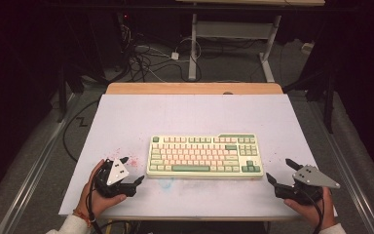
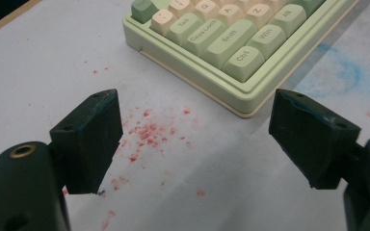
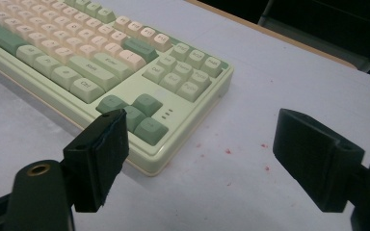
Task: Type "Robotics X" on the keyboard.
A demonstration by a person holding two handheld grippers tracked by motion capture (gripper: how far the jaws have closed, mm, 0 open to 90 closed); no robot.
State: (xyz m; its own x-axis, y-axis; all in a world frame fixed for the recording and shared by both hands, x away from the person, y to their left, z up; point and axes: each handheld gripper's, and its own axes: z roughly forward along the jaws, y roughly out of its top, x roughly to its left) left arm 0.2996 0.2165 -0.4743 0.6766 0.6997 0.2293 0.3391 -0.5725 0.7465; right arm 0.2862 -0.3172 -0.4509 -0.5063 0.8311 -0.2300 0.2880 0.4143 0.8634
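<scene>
keyboard (image 1: 205, 156) blocking table (image 1: 190, 114) centre, open surface all around it

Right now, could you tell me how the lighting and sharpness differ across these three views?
High view: table evenly lit, surroundings nearly black, keyboard legends unreadable. Left gripper view: near keys sharp, jaws soft-edged. Right gripper view: near keycaps clear, the far rows blur.

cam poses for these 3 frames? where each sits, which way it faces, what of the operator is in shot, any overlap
High view: above the person's side, facing forward and down on the table; shows keyboard, both hands, left gripper, right gripper.
Left gripper view: on the left gripper, looking along its open jaws at the keyboard's Ctrl corner and red specks.
Right gripper view: on the right gripper, jaws open, facing the keyboard's arrow-key corner.
Shared: the keyboard appears in all three.
</scene>
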